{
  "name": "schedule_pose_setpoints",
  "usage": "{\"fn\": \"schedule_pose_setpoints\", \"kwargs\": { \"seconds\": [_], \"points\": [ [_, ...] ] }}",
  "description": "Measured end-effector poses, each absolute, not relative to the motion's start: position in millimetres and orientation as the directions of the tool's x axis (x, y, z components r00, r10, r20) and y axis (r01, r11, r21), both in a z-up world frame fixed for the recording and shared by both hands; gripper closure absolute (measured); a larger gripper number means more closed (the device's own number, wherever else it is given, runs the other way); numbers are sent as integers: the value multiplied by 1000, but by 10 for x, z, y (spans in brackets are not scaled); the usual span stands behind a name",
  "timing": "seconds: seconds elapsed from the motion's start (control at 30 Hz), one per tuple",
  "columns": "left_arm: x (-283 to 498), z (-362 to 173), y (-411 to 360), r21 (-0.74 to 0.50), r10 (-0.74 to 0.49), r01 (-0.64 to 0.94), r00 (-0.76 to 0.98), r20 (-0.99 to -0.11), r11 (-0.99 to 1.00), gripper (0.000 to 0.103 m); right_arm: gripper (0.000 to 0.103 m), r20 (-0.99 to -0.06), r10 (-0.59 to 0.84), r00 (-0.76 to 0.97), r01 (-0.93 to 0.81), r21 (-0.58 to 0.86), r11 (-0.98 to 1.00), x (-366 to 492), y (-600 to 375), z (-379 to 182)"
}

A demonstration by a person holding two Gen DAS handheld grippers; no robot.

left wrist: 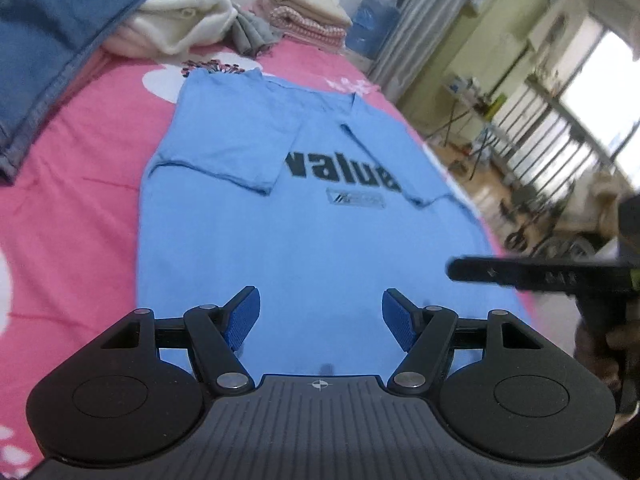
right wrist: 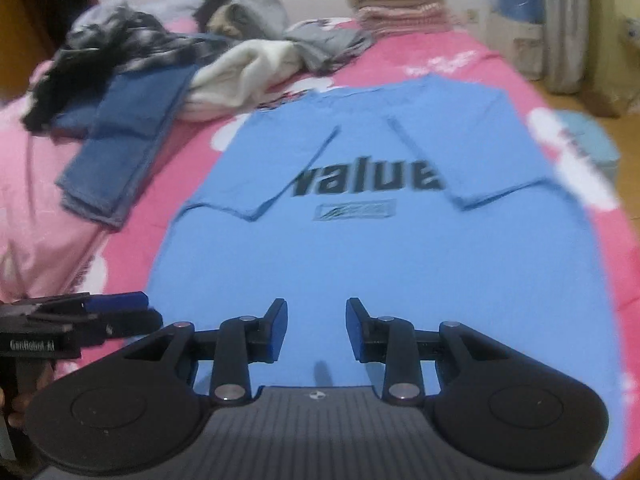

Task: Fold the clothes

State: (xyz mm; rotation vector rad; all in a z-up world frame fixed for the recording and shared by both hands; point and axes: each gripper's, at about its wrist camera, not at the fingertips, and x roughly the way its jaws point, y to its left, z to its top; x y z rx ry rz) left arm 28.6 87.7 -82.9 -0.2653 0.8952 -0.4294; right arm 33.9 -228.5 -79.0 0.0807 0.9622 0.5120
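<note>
A light blue T-shirt [left wrist: 304,240] with black "value" lettering lies flat, front up, on the pink bed sheet [left wrist: 80,184]. Both sleeves are folded inward over the chest. My left gripper [left wrist: 320,306] hovers open over the shirt's lower part, with nothing between its blue pads. In the right wrist view the same shirt [right wrist: 380,248] fills the middle. My right gripper [right wrist: 317,314] hangs open above the hem area, its jaws narrower, gripping nothing. Each gripper shows at the edge of the other's view: right fingers [left wrist: 500,272], left fingers [right wrist: 116,308].
Blue jeans [right wrist: 120,152], a white fleece [right wrist: 248,72], grey garments [right wrist: 320,48] and a dark heap [right wrist: 108,44] lie at the far left of the bed. A folded stack [right wrist: 396,4] sits at the head. The bed's edge [left wrist: 460,168] drops to the floor on the right.
</note>
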Motion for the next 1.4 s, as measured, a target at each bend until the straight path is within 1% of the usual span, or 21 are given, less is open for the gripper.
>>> {"fn": "schedule_pose_setpoints", "kwargs": {
  "seconds": [0.1, 0.17, 0.23, 0.3, 0.37, 0.4, 0.47, 0.57, 0.63, 0.73, 0.8, 0.9, 0.97, 1.03, 1.1, 1.2, 1.4],
  "points": [
    [200, -830, 798, -340, -413, 235, 539, -734, 911, 35, 69, -737, 534, 416, -496, 308, 812, 283, -2248, -824],
    [200, -781, 756, -392, -439, 201, 492, -752, 898, 35, 69, -710, 578, 403, -561, 307, 769, 258, -2250, -791],
    [152, -707, 702, -445, -475, 182, 461, -749, 877, 35, 68, -680, 636, 365, -554, 391, 736, 275, -2319, -801],
    [90, -637, 602, -431, -471, 193, 433, -769, 882, 35, 67, -643, 705, 301, -497, 525, 691, 325, -2439, -894],
    [11, -594, 522, -365, -424, 217, 411, -807, 905, 35, 66, -609, 760, 227, -400, 653, 643, 364, -2593, -1066],
    [-30, -576, 486, -327, -396, 230, 402, -826, 917, 35, 66, -604, 769, 206, -363, 683, 634, 357, -2658, -1151],
    [-148, -585, 465, -248, -334, 266, 359, -871, 932, 35, 66, -610, 769, 191, -314, 705, 636, 313, -2775, -1275],
    [-384, -666, 500, -118, -222, 333, 293, -930, 936, 35, 66, -610, 768, 194, -291, 712, 639, 162, -2907, -1350],
    [-561, -759, 543, -27, -147, 379, 293, -945, 925, 35, 66, -623, 754, 208, -319, 686, 654, 56, -2932, -1341],
    [-713, -814, 592, 34, -113, 401, 337, -935, 916, 35, 66, -656, 713, 249, -396, 602, 693, -80, -2916, -1267],
    [-750, -839, 652, 13, -137, 364, 385, -913, 931, 36, 67, -670, 686, 284, -430, 551, 715, -127, -2900, -1221],
    [-796, -905, 701, -21, -164, 318, 430, -888, 948, 42, 72, -683, 656, 323, -450, 499, 741, -151, -2864, -1205],
    [-832, -965, 704, -33, -170, 302, 442, -881, 953, 52, 74, -692, 637, 339, -471, 461, 752, -204, -2826, -1217],
    [-867, -1025, 707, -44, -176, 286, 453, -874, 957, 52, 75, -702, 620, 350, -494, 424, 759, -265, -2787, -1235],
    [-969, -1130, 721, -23, -149, 290, 418, -896, 957, 53, 75, -726, 592, 349, -509, 384, 771, -344, -2755, -1288],
    [-1124, -1211, 833, -27, -136, 273, 386, -913, 962, 53, 80, -765, 557, 324, -509, 355, 784, -480, -2790, -1407],
    [-1285, -997, 1001, -29, -124, 228, 414, -902, 973, 54, 81, -751, 564, 342, -529, 342, 776, -690, -2918, -1297]
  ]
}}
